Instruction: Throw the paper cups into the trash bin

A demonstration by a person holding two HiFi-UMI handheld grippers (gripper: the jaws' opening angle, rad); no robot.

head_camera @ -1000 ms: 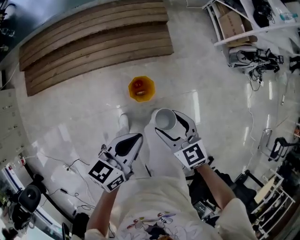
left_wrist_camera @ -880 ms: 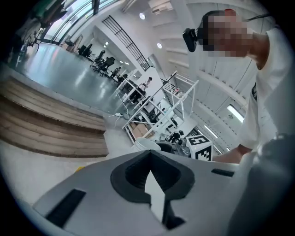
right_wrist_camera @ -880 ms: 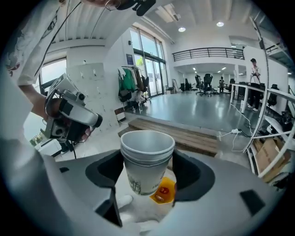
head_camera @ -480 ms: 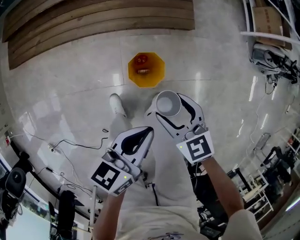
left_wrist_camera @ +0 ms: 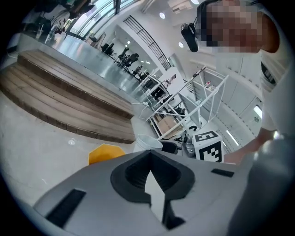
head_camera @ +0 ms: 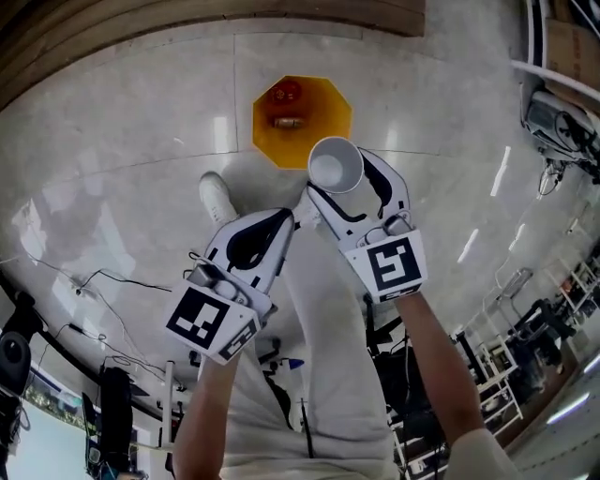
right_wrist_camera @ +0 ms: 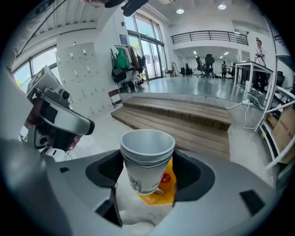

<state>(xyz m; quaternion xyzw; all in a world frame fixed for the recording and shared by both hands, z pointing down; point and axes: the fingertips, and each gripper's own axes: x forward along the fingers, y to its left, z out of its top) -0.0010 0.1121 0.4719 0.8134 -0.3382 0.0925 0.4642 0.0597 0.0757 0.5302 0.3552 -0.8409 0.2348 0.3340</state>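
My right gripper (head_camera: 345, 178) is shut on a stack of white paper cups (head_camera: 336, 165), held mouth up. In the head view the cups hang at the near edge of the orange octagonal trash bin (head_camera: 330, 105), which stands on the pale floor with a little rubbish inside. The right gripper view shows the cups (right_wrist_camera: 146, 159) upright between the jaws of that gripper (right_wrist_camera: 147, 171), with the bin (right_wrist_camera: 162, 193) just below and behind them. My left gripper (head_camera: 278, 223) is shut with nothing in it, lower left of the cups. Its own view shows the closed jaws (left_wrist_camera: 150, 159) and the bin (left_wrist_camera: 105, 153) beyond.
A white shoe (head_camera: 216, 197) stands on the floor left of the bin. Wooden steps (head_camera: 187, 14) run along the far side. Cables (head_camera: 112, 281) lie at the left. Shelving and equipment (head_camera: 562, 108) fill the right edge.
The bin has come nearer in the head view. The right gripper has carried the cups forward to the bin's near edge. The left gripper has stayed shut beside it.
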